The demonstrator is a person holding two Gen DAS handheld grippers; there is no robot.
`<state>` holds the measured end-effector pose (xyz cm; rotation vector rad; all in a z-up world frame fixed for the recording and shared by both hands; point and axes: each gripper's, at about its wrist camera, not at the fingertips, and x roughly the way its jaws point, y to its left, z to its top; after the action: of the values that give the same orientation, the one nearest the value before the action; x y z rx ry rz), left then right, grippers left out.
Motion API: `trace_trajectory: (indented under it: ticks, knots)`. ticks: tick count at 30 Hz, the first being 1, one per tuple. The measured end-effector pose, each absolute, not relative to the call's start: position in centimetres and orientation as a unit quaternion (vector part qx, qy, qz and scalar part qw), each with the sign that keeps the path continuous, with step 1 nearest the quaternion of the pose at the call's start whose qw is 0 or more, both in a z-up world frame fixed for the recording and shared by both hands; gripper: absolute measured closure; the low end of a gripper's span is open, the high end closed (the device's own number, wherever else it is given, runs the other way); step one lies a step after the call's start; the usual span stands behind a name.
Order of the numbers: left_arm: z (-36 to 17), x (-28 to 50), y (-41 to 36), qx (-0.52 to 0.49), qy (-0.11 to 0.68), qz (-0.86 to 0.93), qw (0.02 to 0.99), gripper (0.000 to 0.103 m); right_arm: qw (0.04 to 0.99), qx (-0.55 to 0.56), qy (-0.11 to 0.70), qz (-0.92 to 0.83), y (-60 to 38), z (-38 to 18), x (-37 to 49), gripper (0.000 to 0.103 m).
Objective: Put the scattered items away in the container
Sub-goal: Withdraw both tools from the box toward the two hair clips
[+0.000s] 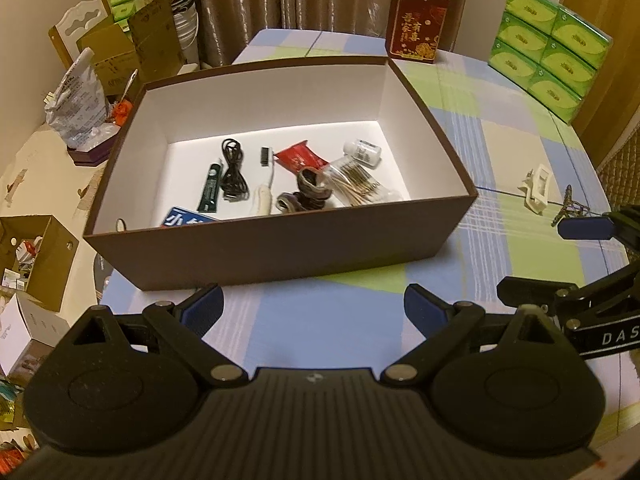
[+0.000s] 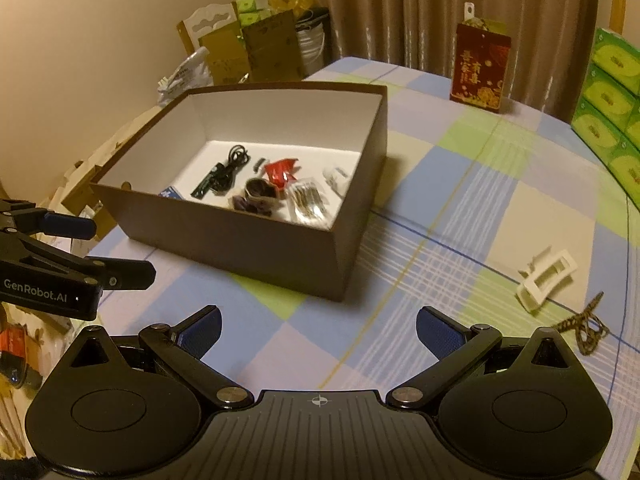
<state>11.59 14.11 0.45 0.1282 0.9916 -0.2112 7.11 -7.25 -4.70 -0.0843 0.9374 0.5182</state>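
Your left wrist camera looks forward and down from close in front of the brown box (image 1: 276, 256), your right one views it from farther right (each catching the other gripper), both sharing the checked tablecloth (image 2: 460, 216).

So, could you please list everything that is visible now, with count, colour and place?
box: 1, brown outside, white inside, centre of the bed cover
cable: 1, black, in the box
tube: 1, dark green, in the box
toothbrush: 1, white, in the box
sachet: 1, red, in the box
cotton swabs: 1 clear bag, in the box
bottle: 1, white, in the box
hair clip: 1, white, on the cover, right of the box
hair tie: 1, brown patterned, beside the clip
red bag: 1, far side
tissue packs: several, green, far right
left gripper: jaws open, empty
right gripper: jaws open, empty
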Motion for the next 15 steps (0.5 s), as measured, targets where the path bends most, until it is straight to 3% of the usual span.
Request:
trace_trajectory:
  ticks: [15]
  knots:
    - [-0.8,10.3,8.0,0.078,0.487,-0.139,0.859,0.008,0.863,-0.018,0.464,0.197,-14.0,-5.1,5.3,0.002]
